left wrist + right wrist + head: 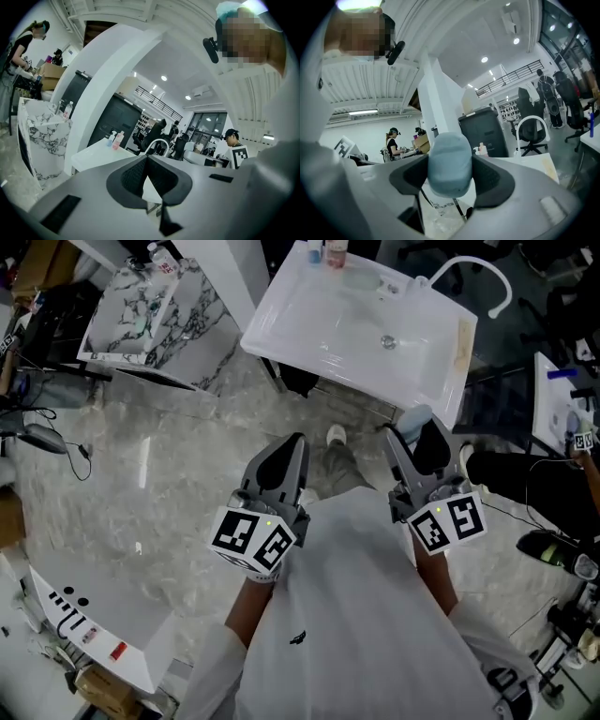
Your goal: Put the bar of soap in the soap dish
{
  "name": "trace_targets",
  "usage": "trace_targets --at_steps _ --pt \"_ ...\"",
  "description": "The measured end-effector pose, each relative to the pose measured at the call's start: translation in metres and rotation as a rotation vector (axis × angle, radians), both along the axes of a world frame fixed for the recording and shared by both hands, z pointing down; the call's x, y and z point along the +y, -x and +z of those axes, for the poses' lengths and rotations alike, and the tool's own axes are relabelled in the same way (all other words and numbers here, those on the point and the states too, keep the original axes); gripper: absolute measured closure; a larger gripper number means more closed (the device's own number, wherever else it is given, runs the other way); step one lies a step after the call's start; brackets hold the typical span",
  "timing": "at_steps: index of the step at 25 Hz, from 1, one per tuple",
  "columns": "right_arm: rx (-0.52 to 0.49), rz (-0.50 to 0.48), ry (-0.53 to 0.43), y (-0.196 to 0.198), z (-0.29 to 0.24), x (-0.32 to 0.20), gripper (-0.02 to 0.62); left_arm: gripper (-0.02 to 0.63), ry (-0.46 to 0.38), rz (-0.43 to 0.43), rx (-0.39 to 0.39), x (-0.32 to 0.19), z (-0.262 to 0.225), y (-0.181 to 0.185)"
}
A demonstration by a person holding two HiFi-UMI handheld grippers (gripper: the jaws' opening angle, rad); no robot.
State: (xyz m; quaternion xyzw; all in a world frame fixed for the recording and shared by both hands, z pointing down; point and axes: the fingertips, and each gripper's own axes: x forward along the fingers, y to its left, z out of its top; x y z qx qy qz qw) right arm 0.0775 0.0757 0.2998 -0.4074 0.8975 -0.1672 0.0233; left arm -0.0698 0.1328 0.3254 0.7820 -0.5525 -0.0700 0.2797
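White sink (pixel 337 334) is well ahead of me, so I reckon I'm just carrying both claws up by my chest. Right claw (pixel 451 178) is clamped on the soap (pixel 449 157), a pale blue rounded bar. Left claw (pixel 146 164) is pinched together with nothing in it.

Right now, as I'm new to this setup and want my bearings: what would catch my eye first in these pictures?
The pale blue bar of soap stands out, clamped between the jaws of the right gripper. Ahead of both grippers lies a big white sink with a curved tap at its right end. The left gripper is shut on nothing.
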Motion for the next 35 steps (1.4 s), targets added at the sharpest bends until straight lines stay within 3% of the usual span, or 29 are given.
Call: trace_targets --at_steps 6,17,21,26,35 --pt "-0.002 0.003 -0.002 -0.014 -0.006 -0.067 0.296 0.606 0.002 -0.032 0.005 -0.051 -0.012 -0.01" --pt "-0.091 -0.017 -0.005 -0.034 -0.007 -0.179 0.296 0.606 -0.022 -0.035 -0.067 -0.159 -0.033 -0.034" --pt "-0.081 -0.017 -0.004 -0.044 0.005 -0.21 0.296 0.606 -0.002 -0.031 -0.028 -0.185 -0.022 -0.047" --pt "-0.061 -0.031 0.011 -0.047 0.013 -0.233 0.296 0.606 0.032 -0.038 -0.021 -0.199 -0.015 -0.058" --pt "-0.019 -0.006 0.02 -0.035 0.029 -0.253 0.296 0.606 0.058 -0.014 -0.007 -0.224 0.003 -0.037"
